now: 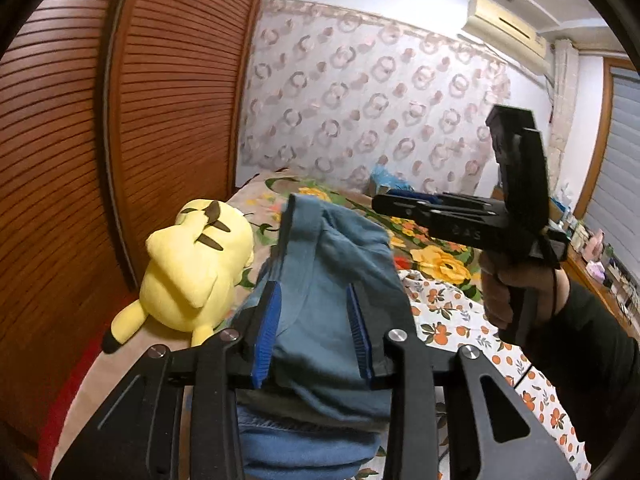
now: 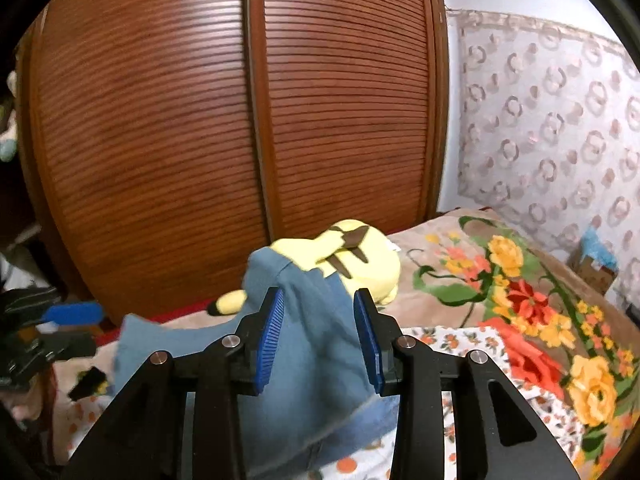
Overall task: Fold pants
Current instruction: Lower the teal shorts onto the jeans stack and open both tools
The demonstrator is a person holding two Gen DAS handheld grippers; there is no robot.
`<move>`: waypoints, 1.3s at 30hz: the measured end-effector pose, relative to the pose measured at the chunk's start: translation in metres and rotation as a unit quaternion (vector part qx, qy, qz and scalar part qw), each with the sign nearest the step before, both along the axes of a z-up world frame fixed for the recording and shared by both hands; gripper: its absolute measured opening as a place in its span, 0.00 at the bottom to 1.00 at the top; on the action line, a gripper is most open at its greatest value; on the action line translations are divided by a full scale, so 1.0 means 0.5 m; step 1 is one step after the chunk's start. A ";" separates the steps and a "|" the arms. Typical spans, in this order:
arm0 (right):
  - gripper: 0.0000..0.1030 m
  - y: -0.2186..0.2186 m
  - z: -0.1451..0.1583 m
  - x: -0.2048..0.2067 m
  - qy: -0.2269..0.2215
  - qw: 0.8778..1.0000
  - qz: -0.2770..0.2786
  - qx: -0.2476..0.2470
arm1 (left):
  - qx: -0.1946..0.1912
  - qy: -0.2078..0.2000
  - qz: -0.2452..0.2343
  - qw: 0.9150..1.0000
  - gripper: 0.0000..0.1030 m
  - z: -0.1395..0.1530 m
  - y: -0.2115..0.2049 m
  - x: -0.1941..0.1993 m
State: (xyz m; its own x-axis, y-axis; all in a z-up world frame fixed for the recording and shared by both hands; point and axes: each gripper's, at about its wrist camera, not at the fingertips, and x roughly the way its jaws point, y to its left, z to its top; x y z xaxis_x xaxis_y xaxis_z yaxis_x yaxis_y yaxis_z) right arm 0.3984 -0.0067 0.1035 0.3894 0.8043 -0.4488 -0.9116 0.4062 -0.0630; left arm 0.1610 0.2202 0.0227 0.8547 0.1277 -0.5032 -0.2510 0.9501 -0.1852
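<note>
The blue pants (image 1: 324,280) hang bunched between the blue pads of my left gripper (image 1: 316,320), which is shut on a thick fold of them and holds them above the bed. My right gripper (image 2: 320,324) is shut on another part of the same pants (image 2: 308,340), also lifted. In the left wrist view the right gripper (image 1: 384,200) is held by a hand at the right, pointing left at the cloth's top edge. The left gripper (image 2: 72,314) shows at the far left of the right wrist view.
A yellow Pikachu plush (image 1: 192,268) lies on the bed next to the brown slatted wardrobe (image 2: 240,120). The bed has a floral blanket (image 2: 520,292) and an orange-print sheet (image 1: 448,320). A shelf of small items (image 1: 596,256) lines the right wall.
</note>
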 end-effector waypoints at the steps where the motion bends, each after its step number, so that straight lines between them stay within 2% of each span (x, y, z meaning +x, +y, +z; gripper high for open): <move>1: 0.16 -0.009 -0.008 -0.004 0.004 1.000 0.001 -0.003 | 0.006 0.006 -0.005 1.000 0.34 -0.004 -0.006 0.006; 5: 0.16 0.000 -0.039 0.018 0.012 0.999 -0.015 -0.031 | 0.015 0.042 -0.009 0.999 0.34 -0.039 -0.012 0.025; 11: 0.16 0.062 -0.061 0.088 0.028 0.995 -0.067 -0.069 | 0.013 0.095 0.005 0.995 0.34 -0.102 0.009 0.034; 16: 0.16 0.080 -0.068 0.110 0.047 0.993 -0.089 -0.061 | 0.009 0.101 0.003 0.995 0.34 -0.118 0.009 0.025; 24: 0.16 0.057 -0.055 0.039 0.037 0.994 -0.094 -0.039 | 0.001 0.093 -0.003 0.996 0.35 -0.113 0.009 0.013; 30: 0.16 -0.003 -0.045 -0.063 0.030 0.995 -0.093 -0.016 | 0.018 0.088 -0.015 0.996 0.50 -0.099 -0.008 -0.003; 31: 0.16 -0.012 -0.045 -0.079 0.030 0.995 -0.094 -0.013 | 0.021 0.087 -0.019 0.996 0.55 -0.097 -0.012 -0.006; 32: 0.16 -0.023 -0.044 -0.093 0.029 0.995 -0.096 -0.011 | 0.021 0.085 -0.022 0.996 0.64 -0.096 -0.015 -0.008; 34: 0.16 -0.043 -0.043 -0.124 0.027 0.994 -0.103 -0.003 | 0.020 0.078 -0.029 0.996 0.74 -0.091 -0.023 -0.016; 39: 0.16 -0.101 -0.053 -0.195 0.029 0.992 -0.125 0.011 | 0.031 0.078 -0.039 0.996 0.77 -0.083 -0.042 -0.026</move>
State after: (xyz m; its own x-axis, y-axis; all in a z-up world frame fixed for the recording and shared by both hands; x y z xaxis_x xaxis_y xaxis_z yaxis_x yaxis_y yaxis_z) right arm 0.3010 -0.0571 0.0771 0.5519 0.6964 -0.4588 -0.7843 0.6204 -0.0018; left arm 0.1479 0.1990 -0.0187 0.7756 0.0996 -0.6233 -0.1973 0.9763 -0.0894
